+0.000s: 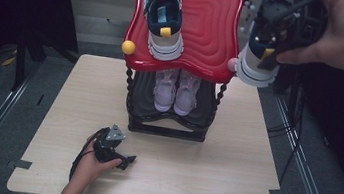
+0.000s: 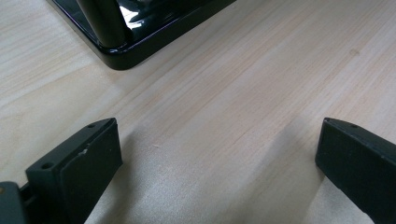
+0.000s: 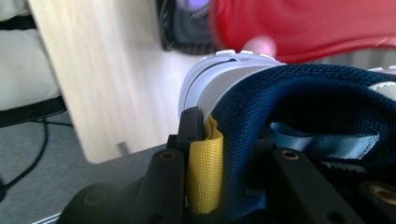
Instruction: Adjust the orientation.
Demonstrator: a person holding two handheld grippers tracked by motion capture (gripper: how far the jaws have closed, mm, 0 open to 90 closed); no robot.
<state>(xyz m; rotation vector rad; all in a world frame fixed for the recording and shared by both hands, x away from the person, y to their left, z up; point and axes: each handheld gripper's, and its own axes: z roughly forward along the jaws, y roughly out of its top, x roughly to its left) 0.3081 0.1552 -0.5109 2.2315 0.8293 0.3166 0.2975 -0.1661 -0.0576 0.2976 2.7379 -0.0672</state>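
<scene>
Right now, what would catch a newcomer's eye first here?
The bright red top shelf of a small rack at the table's far edge, with one navy-and-white sneaker on it. Its twin sneaker hangs in the air at the right, clamped at the heel by the right gripper. A lilac pair sits on the lower shelf.

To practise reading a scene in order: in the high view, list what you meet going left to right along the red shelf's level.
Yellow ball knob → navy-and-white sneaker on the red shelf → pink ball knob → matching navy-and-white sneaker held by the right gripper.
</scene>
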